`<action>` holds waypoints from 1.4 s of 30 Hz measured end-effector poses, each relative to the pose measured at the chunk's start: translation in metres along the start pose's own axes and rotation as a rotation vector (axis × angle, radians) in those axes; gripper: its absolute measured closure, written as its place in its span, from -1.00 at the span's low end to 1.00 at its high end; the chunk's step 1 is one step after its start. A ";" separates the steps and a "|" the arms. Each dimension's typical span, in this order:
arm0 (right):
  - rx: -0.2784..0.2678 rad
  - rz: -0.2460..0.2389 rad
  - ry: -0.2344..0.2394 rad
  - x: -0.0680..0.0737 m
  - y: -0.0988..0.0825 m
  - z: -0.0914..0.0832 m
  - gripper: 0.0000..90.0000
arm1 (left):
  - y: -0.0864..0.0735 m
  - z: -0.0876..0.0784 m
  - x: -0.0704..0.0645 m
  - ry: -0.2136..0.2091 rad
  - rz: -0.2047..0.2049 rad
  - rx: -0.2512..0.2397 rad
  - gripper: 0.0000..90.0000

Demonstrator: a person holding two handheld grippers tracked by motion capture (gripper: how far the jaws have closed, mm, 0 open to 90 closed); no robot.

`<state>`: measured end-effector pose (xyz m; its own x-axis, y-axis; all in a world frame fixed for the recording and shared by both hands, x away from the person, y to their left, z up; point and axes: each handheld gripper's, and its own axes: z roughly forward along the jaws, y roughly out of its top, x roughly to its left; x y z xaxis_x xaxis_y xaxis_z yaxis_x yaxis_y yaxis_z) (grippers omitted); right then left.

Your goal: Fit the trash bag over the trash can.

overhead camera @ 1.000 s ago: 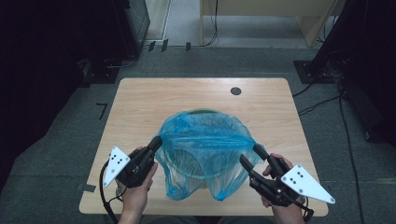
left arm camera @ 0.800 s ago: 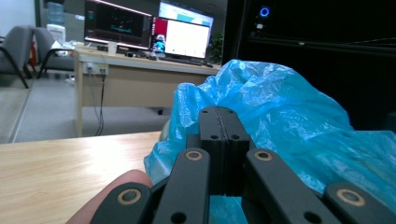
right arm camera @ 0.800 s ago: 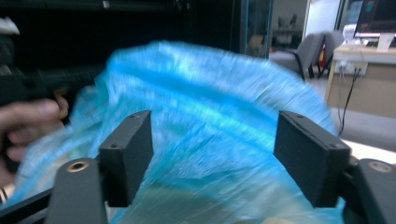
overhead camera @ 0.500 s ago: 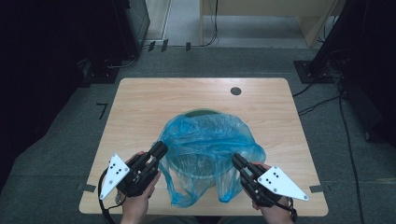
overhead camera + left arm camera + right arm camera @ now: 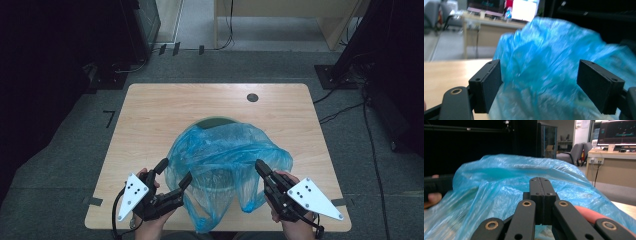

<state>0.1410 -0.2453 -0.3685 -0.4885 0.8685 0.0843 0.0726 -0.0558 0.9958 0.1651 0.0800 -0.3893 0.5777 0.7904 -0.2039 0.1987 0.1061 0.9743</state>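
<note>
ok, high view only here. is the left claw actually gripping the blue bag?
Observer: No. In the left gripper view the left claw has just been opening. Its jaws stand wide apart, with the blue bag loose between them, not pinched.
Operator: and the right claw?
Observer: In the right gripper view the right claw is shut, jaws flat together. The bag lies just beyond its tips. I can't tell whether any film is caught.
</note>
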 end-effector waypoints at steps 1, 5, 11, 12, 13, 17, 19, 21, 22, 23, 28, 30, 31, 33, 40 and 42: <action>-0.011 0.002 -0.002 0.000 0.001 0.000 1.00 | -0.002 0.000 -0.001 0.011 -0.006 0.003 -0.58; -0.039 0.001 -0.013 0.001 0.004 -0.002 1.00 | -0.008 -0.001 0.003 0.018 -0.032 0.040 -0.58; -0.072 0.014 -0.024 -0.001 0.008 -0.005 1.00 | -0.008 -0.002 0.002 -0.016 -0.036 0.052 -0.58; -0.080 0.018 -0.021 -0.001 0.008 -0.006 1.00 | -0.007 -0.003 0.001 -0.013 -0.030 0.056 -0.58; -0.091 0.019 -0.014 -0.001 0.009 -0.007 1.00 | -0.007 -0.004 0.000 -0.013 -0.022 0.056 -0.58; -0.117 0.019 -0.017 -0.003 0.013 -0.013 1.00 | -0.008 -0.010 -0.006 -0.050 0.036 0.040 -0.31; -0.136 0.023 -0.025 -0.005 0.016 -0.017 1.00 | -0.008 -0.013 -0.009 -0.076 0.066 0.032 0.12; -0.142 0.025 -0.027 -0.005 0.018 -0.019 1.00 | -0.008 -0.013 -0.011 -0.068 0.078 0.031 0.15; -0.148 0.027 -0.029 -0.005 0.018 -0.020 1.00 | -0.007 -0.015 -0.011 -0.069 0.083 0.026 0.20; -0.157 0.023 -0.037 -0.007 0.020 -0.023 1.00 | -0.007 -0.016 -0.011 -0.069 0.085 0.016 0.23; -0.179 0.032 -0.053 -0.010 0.023 -0.028 1.00 | -0.003 -0.019 -0.013 -0.021 0.090 0.002 -0.18; -0.190 0.033 -0.063 -0.011 0.025 -0.030 1.00 | -0.003 -0.018 -0.014 -0.004 0.081 0.013 -0.41; -0.194 0.037 -0.067 -0.012 0.025 -0.031 1.00 | -0.004 -0.017 -0.014 -0.004 0.073 0.020 -0.45; -0.198 0.046 -0.071 -0.014 0.026 -0.032 1.00 | -0.005 -0.014 -0.015 -0.008 0.071 0.053 -0.57; -0.196 0.037 -0.078 -0.015 0.023 -0.034 1.00 | -0.012 -0.015 -0.019 -0.074 0.088 0.068 0.27; -0.189 0.030 -0.082 -0.016 0.022 -0.034 1.00 | -0.012 -0.016 -0.021 -0.084 0.095 0.060 0.55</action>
<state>0.1211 -0.2774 -0.3471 -0.4157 0.9018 0.1185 -0.0825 -0.1672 0.9825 0.1384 0.0721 -0.3949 0.6597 0.7418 -0.1209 0.1857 -0.0049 0.9826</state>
